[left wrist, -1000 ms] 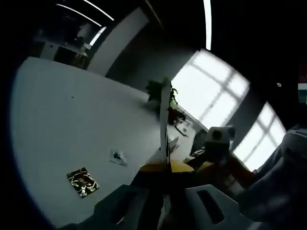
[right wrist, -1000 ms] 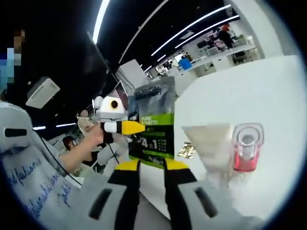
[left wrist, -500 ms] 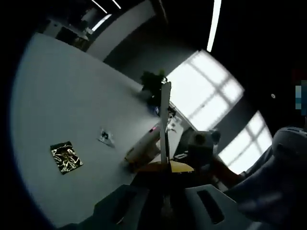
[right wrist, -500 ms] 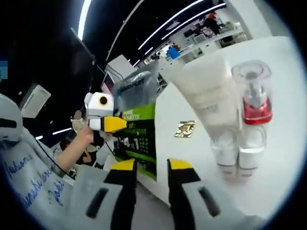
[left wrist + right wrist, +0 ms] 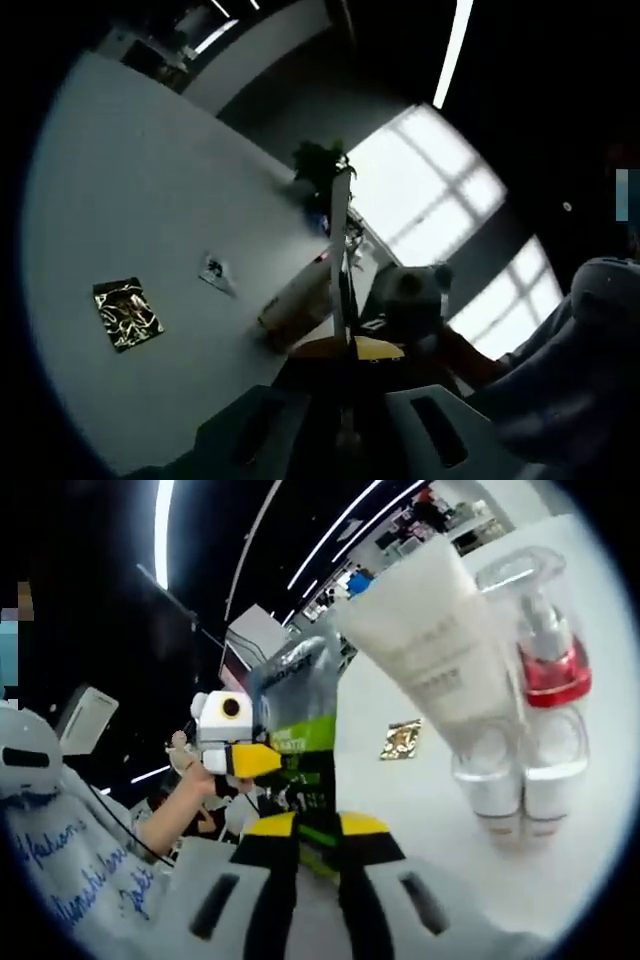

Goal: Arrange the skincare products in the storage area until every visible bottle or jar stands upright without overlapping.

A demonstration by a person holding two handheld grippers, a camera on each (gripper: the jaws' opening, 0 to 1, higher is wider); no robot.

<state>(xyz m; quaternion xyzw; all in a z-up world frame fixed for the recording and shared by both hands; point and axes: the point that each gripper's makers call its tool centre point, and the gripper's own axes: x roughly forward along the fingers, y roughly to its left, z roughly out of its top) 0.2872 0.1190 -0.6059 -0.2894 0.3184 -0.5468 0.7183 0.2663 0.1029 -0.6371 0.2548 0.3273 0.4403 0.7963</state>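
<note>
Pouch (image 5: 300, 735), green and grey, printed, held upright between both tongs, off the edge of the white desk (image 5: 600, 810). Seen edge-on in the left gripper view as a thin pale strip (image 5: 341, 250) rising from between the jaws.

Right tongs (image 5: 318, 830): yellow-tipped jaws pressed onto the lower edge of the pouch. Left tongs (image 5: 350, 350): jaws closed onto the pouch edge. Left tongs also visible in the right gripper view (image 5: 245, 760), just beside the pouch on its left, yellow tip touching the pouch side, carried by a hand (image 5: 190, 780).

Right of the pouch in the right gripper view: white tube (image 5: 430, 660), standing on its silver cap on the desk. Just beside the tube, farther from the pouch: pump bottle (image 5: 550, 670) with red body and clear cover, standing cap-down, touching or nearly touching the tube. Between pouch and tube, farther back on the desk: small gold foil sachet (image 5: 402, 738), lying flat.

Left of the pouch in the left gripper view: gold-and-black sachet (image 5: 125, 312) flat on the desk; nearer the pouch, a small packet (image 5: 215, 272), too small to identify. Just beside the pouch strip: tan box-like item (image 5: 295, 305), unclear.
</note>
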